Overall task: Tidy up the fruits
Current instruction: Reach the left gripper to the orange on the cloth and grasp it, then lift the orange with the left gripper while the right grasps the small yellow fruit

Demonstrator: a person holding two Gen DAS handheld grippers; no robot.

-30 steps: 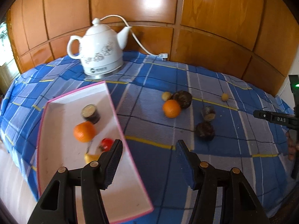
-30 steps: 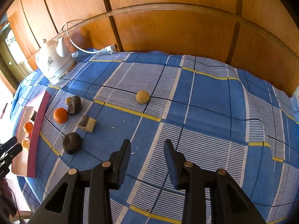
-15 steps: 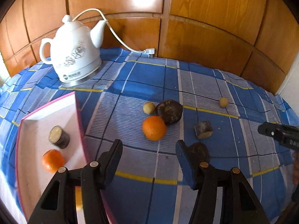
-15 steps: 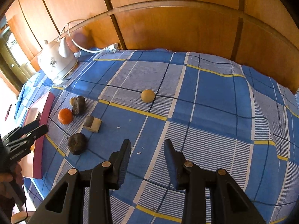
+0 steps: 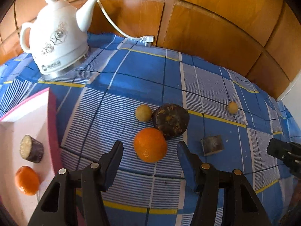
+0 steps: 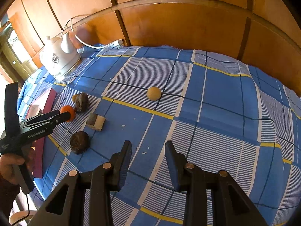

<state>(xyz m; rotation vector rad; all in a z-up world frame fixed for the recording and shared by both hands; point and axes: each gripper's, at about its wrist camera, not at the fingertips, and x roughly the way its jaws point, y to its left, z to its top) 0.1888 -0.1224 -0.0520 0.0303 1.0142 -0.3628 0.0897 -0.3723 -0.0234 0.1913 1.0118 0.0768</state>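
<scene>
My left gripper [image 5: 149, 146] is open and hangs low over an orange [image 5: 150, 145], which lies on the blue checked cloth between and just ahead of the fingertips; the pads are clear of it. Touching the orange is a dark round fruit [image 5: 170, 120], with a small yellow fruit [image 5: 144, 112] beside it. A cut brown piece [image 5: 212, 144] lies to the right. The pink-rimmed white tray [image 5: 33, 116] at left holds another orange [image 5: 27, 180] and a cut piece [image 5: 31, 148]. My right gripper [image 6: 148, 146] stands open over bare cloth, holding nothing.
A white kettle [image 5: 56, 37] with its cord stands at the back left against the wooden wall. In the right wrist view, a second dark fruit [image 6: 79, 142] and a yellow ball [image 6: 154, 93] lie on the cloth. A hand [image 6: 9, 165] holds the left gripper.
My left gripper has swung right from over the tray and sunk toward the orange, which now sits between its fingertips. The right gripper has stayed in place.
</scene>
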